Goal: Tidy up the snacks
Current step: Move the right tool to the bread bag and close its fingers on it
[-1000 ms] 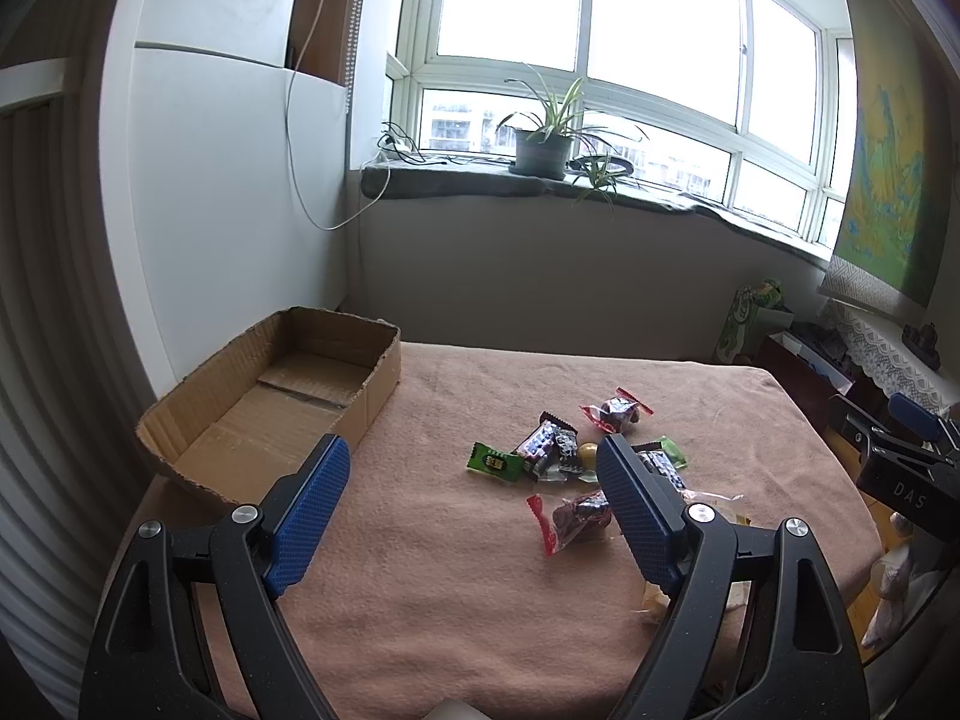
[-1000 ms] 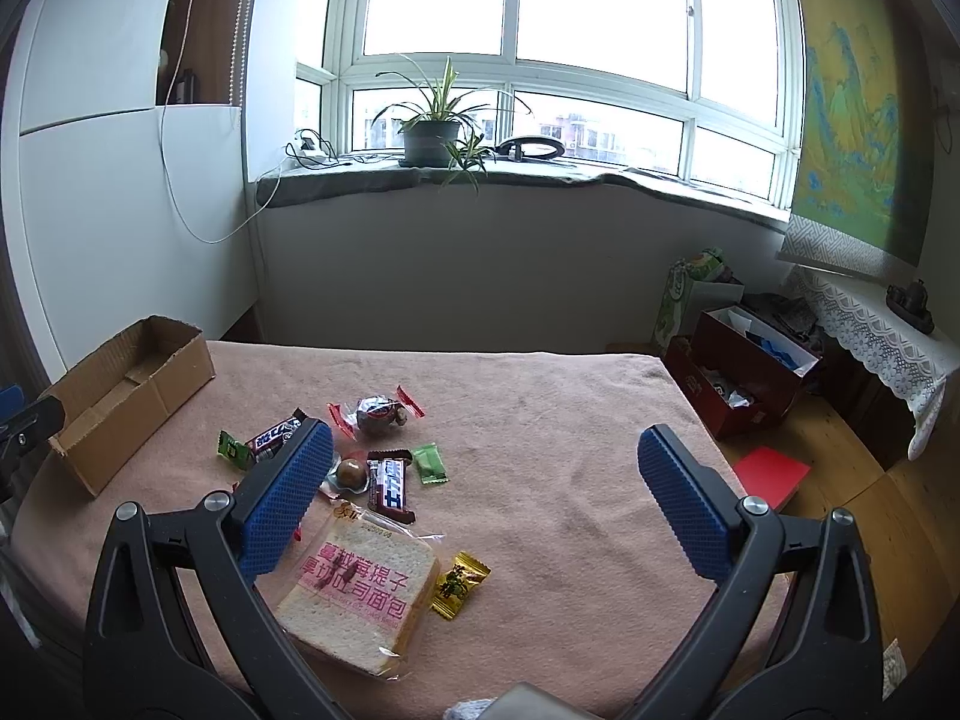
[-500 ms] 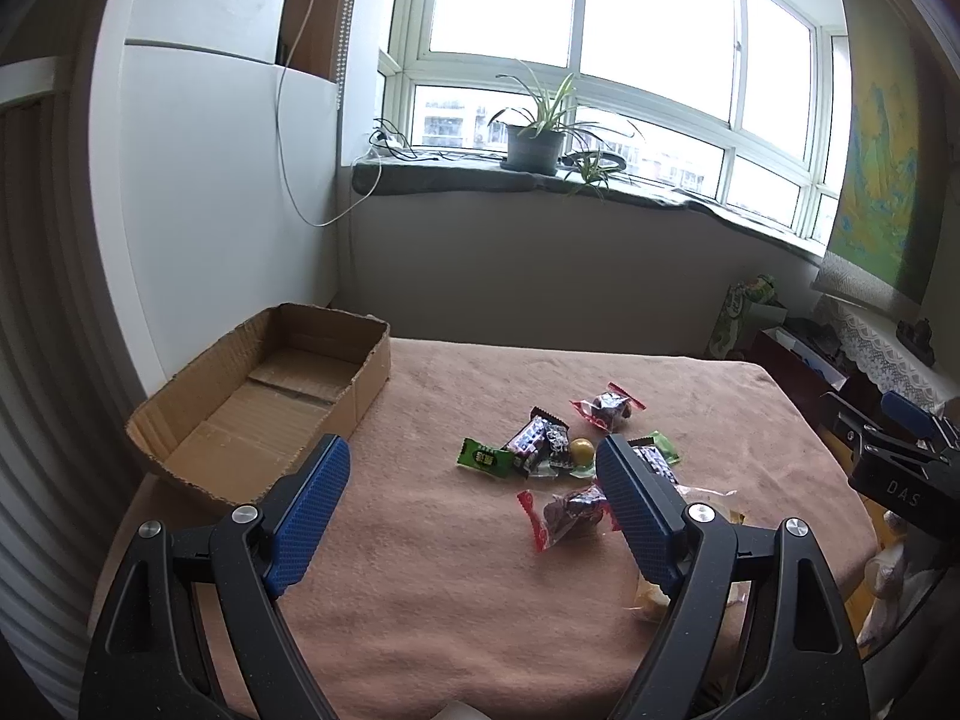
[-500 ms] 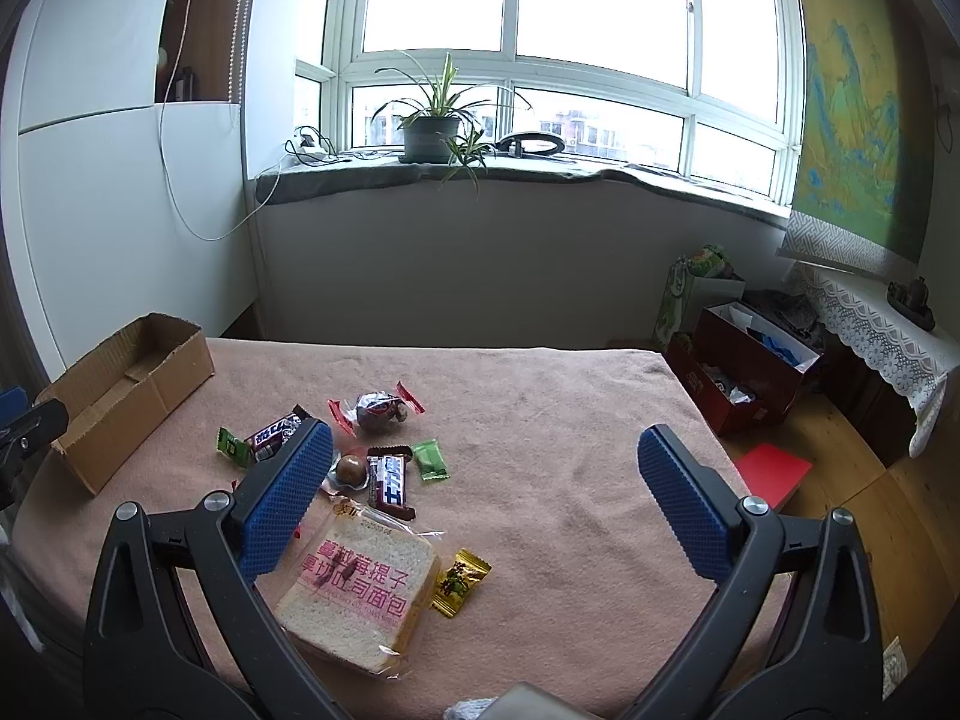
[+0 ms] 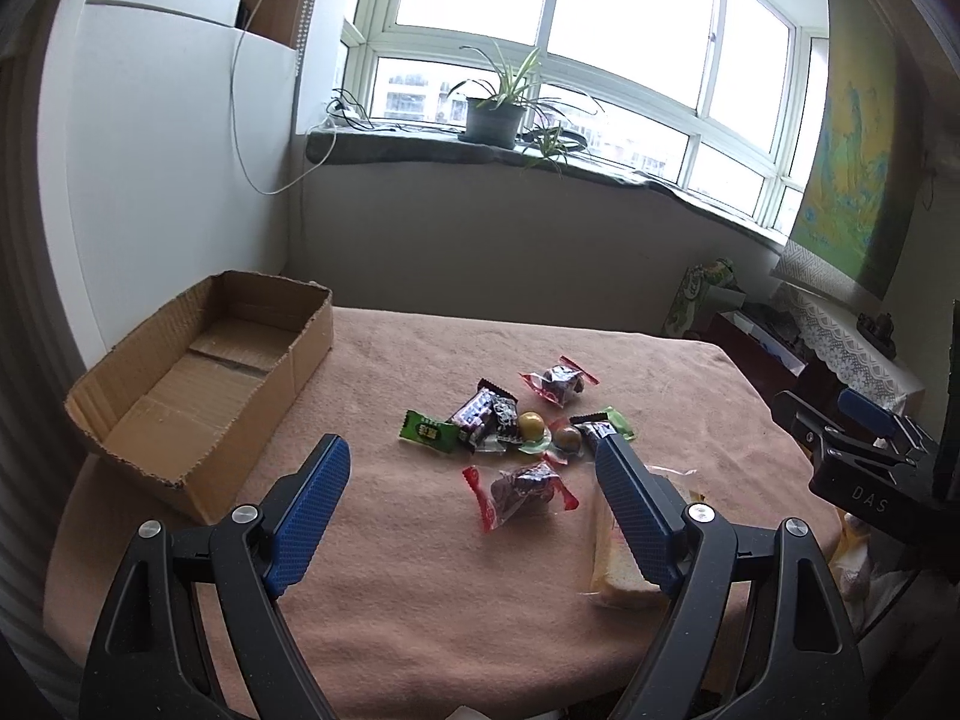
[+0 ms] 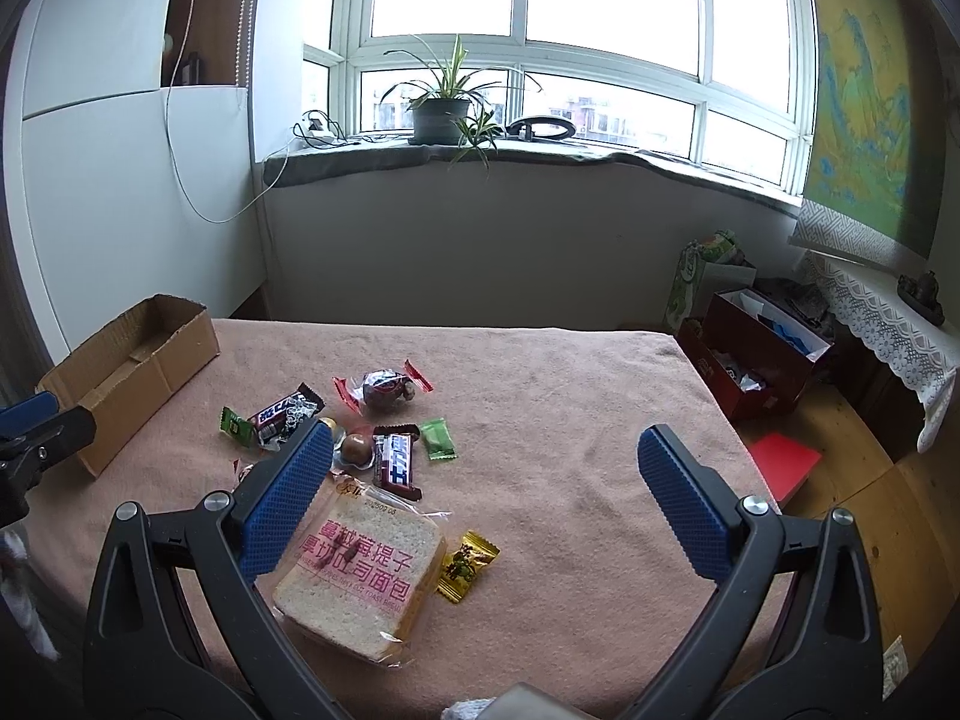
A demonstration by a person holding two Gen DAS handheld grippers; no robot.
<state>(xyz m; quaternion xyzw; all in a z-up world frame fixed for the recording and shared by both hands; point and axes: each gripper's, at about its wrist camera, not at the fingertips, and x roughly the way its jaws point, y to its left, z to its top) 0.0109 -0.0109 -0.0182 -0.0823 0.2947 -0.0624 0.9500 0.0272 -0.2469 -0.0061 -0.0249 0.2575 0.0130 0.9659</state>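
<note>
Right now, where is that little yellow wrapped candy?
In the right wrist view, the small yellow wrapped candy lies on the pink tablecloth, just right of the packaged bread slice, nearest the camera in the snack cluster.

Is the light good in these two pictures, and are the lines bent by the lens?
Left wrist view: bright overexposed window, dim brown cardboard box, window frame curved. Right wrist view: same window glare, wrapped sliced bread sharp with readable print, dark vignette in corners.
</note>
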